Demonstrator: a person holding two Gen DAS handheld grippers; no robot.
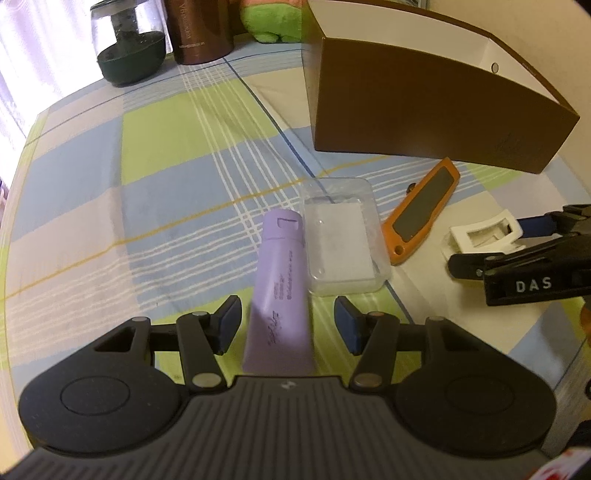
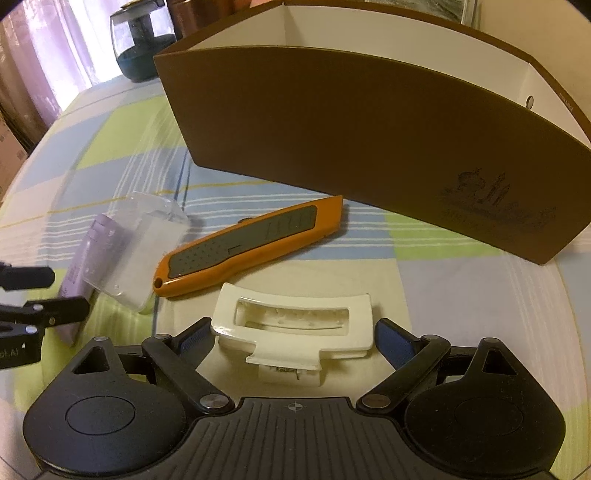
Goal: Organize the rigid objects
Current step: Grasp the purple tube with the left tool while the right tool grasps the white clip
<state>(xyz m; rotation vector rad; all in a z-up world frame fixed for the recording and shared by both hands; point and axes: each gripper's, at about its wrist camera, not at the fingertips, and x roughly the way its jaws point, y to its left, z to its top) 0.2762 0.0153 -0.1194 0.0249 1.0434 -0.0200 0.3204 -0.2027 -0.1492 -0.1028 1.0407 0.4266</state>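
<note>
- Checked cloth in green/blue/grey covers the surface; brown box w/ white inside stands open at the back, glass jar & brown canister far behind.
- Left gripper: jaws part-open, straddling the purple tube; pads beside it on both sides, not pressing yet.
- Right gripper: jaws wide, either side of the white plastic clip; no contact visible.
- Tube lies flat, long axis running away from the left cam, cap end far, flat crimped end near. Clear plastic case sits just beside it on the right, prob. touching.
- Clip lies flat, long axis across the right jaws, tab toward the cam.
- Orange utility knife lies diagonally btwn the clip & box, nose toward the box.
- Doing it well, imo: drop left pads lower so they close on the tube body w/o nudging the case. Right needs a near-full opening; centre on the clip before closing, then lift both clear over the box wall.
</note>
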